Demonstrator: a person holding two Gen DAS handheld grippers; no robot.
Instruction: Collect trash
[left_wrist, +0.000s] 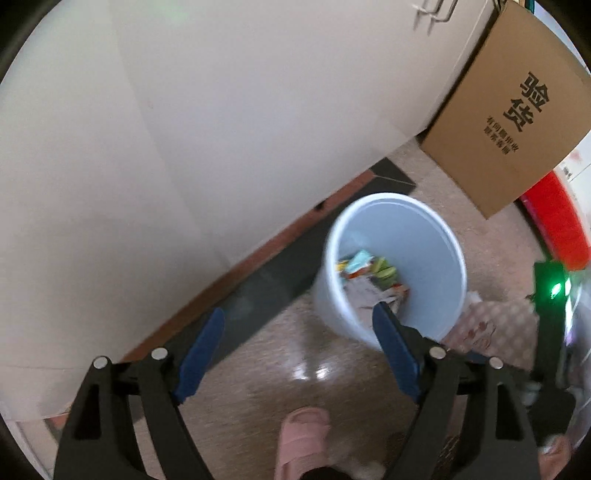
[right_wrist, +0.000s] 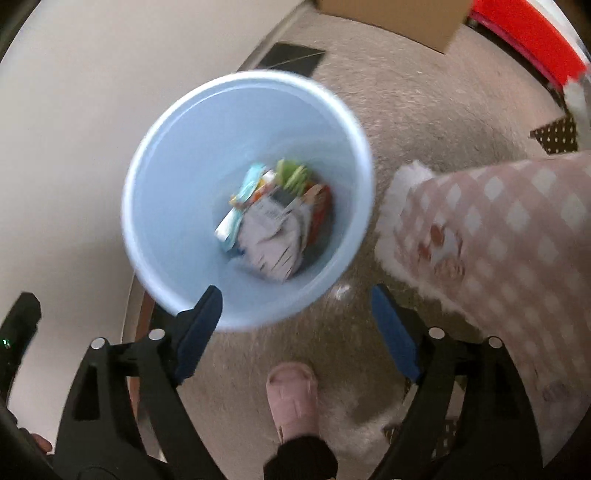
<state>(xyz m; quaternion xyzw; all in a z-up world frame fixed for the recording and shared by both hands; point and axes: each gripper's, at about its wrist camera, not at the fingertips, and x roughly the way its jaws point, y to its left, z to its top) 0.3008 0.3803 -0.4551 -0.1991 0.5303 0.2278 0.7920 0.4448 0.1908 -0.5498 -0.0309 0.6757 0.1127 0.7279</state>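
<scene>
A: Entry, both wrist views. Landmark: the pale blue bin (right_wrist: 247, 199), standing upright on the speckled floor (right_wrist: 424, 110), close to the white wall (right_wrist: 66, 129).

B: Contents?

A: The trash (right_wrist: 273, 221) lies at the bottom of the bin: a crumpled white printed sheet on top, with a light blue packet, something green and an orange wrapper packed around it. Blurred, so no finer reading. In the left wrist view the same heap (left_wrist: 369, 277) shows inside the bin (left_wrist: 424, 236).

B: Right gripper?

A: Right gripper (right_wrist: 295, 314) hangs above the bin, pointing down; jaws spread wide, nothing between them. One blue pad overlaps the bin's near rim in the picture; contact cannot be told. The other pad is over bare floor beside the bin.

B: Left gripper?

A: Left gripper (left_wrist: 299, 332) is also spread wide and empty. One pad overlaps the bin's near wall in the picture, the other is towards the wall's brown skirting.

B: Surroundings, relative to the bin?

A: Cardboard box (left_wrist: 513, 114) with black printing beyond the bin, and a red object (left_wrist: 554, 221) past that. A pink checked sleeve (right_wrist: 498, 236) with fluffy white cuff just beside the bin. A pink slipper (right_wrist: 291, 398) on the floor on the near side of the bin.
</scene>
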